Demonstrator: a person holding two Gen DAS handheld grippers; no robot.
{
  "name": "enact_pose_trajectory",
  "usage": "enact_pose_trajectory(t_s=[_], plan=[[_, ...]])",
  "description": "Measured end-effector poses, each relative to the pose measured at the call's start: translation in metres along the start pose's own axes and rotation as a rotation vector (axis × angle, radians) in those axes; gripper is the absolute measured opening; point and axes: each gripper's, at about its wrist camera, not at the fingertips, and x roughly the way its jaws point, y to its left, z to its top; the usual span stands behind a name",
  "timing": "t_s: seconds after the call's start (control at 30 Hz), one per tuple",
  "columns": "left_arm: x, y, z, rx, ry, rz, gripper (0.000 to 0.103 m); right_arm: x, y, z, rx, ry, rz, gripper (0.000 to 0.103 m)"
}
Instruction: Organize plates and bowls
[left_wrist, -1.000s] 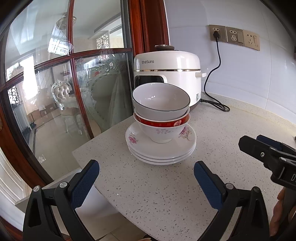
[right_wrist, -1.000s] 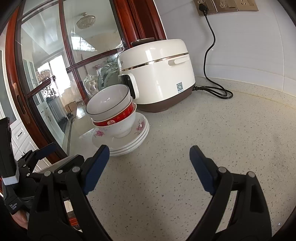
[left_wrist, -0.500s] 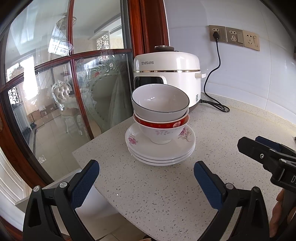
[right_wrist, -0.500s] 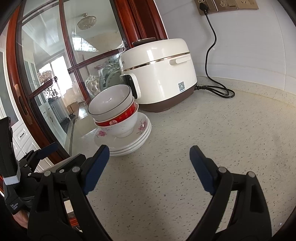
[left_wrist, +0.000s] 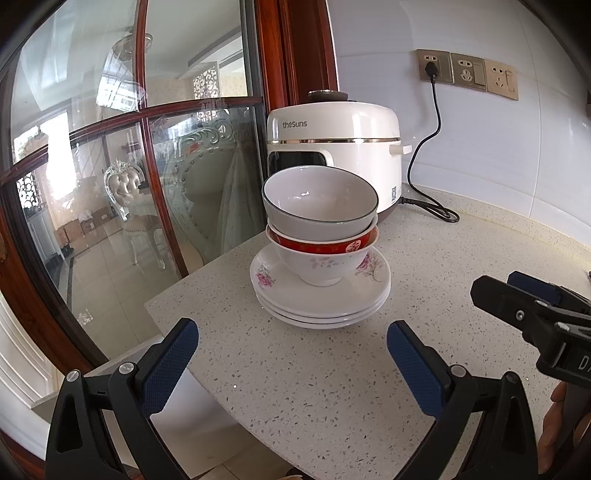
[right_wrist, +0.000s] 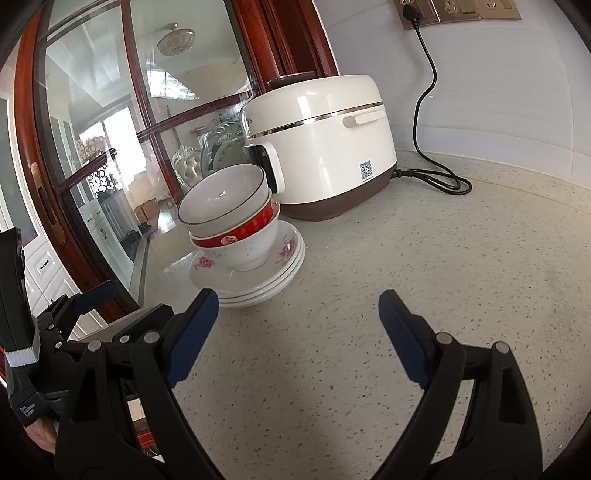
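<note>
1. I see the left gripper (left_wrist: 291, 354) with its jaws spread wide and nothing between them, hanging over the countertop (left_wrist: 332, 387) near its front left corner.
2. I see the right gripper (right_wrist: 299, 325) equally wide open and holding nothing, above the bare counter to the right of the stack.
3. The stack of plates (left_wrist: 321, 299) sits near the left edge of the countertop, apart from both grippers.
4. A floral bowl with a red band (left_wrist: 325, 258) stands upright on the top plate; a white bowl (left_wrist: 319, 201) is nested in it, slightly tilted.
5. The rice cooker (left_wrist: 340, 147) stands just behind the stack, at the wall, its cord (left_wrist: 428, 147) plugged into a socket.
</note>
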Motion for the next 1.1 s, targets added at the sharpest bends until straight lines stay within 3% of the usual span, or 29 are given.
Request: enact_pose_trajectory(t_s=[1.1], plan=[[0.0009, 0.0012, 0.0013, 0.004, 0.000, -0.010, 0.103, 0.0022, -0.0001, -0.0026, -0.016, 0.019, 0.015, 0.090]])
